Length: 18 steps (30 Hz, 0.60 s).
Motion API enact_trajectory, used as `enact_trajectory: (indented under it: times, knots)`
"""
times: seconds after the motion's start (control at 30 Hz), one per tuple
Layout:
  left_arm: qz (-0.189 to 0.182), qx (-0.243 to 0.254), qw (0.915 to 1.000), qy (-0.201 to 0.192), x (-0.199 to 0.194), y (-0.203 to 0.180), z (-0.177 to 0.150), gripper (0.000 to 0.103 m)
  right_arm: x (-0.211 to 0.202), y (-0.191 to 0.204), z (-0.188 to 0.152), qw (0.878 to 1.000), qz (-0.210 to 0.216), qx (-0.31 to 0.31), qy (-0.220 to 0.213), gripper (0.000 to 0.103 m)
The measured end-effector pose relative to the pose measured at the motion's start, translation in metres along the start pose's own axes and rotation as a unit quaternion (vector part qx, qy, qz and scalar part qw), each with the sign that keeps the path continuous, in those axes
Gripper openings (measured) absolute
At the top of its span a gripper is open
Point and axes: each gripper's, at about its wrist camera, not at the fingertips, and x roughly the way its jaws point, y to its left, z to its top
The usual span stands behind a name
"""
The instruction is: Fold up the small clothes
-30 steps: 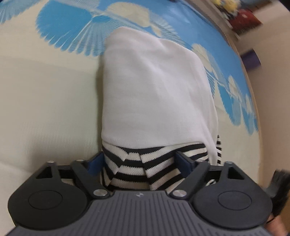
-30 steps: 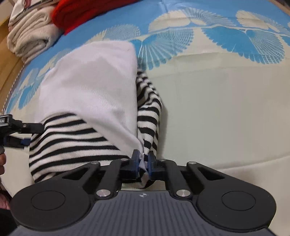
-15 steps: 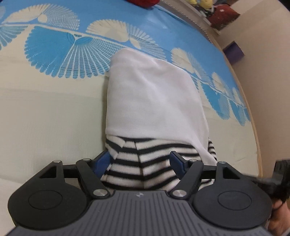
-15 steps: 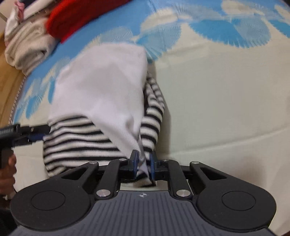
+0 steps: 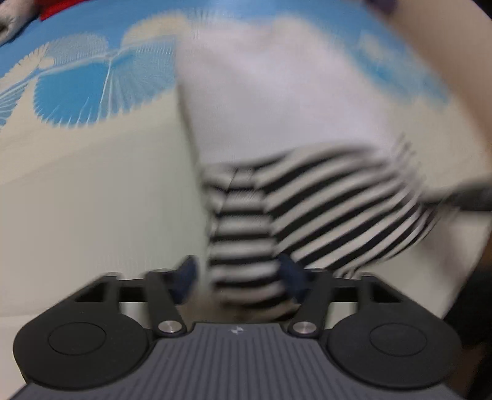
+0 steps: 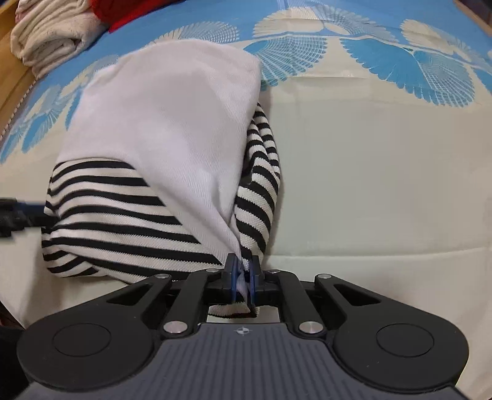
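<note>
Pulled back since half a second ago: left gripper (image 5: 238, 275), blue pads apart astride the near striped end of the white knit garment with black-and-white striped sleeves (image 6: 166, 147), view now blurred. Clamped on that garment's bunched near right corner: right gripper (image 6: 243, 275), pads together on white cloth. Spread folded on the cream and blue fan-patterned mat (image 6: 384, 172), with folded cream towels (image 6: 52, 34) far left.

Bedding, cream and blue, fan print.
Cream sheet (image 6: 384, 184) with blue fan-pattern band (image 6: 307, 40) beyond; folded beige towels (image 6: 52, 34) and red cloth (image 6: 123, 12) far left; wooden edge (image 6: 12, 77) alongside.
</note>
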Motion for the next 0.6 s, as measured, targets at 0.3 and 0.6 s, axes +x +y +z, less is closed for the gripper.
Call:
enact_trajectory:
  times: [0.3,0.6]
  knots:
    - [0.114,-0.018,0.9768,-0.180,-0.117,-0.044,-0.020,0.095,-0.087,0.021,-0.009,0.982,-0.097,-0.050,-0.156,0.057]
    - [0.111,-0.078,0.9468,-0.292,-0.159,-0.096,-0.098,0.102,-0.137,0.052,-0.089,0.952,-0.116,-0.065,-0.274,0.087]
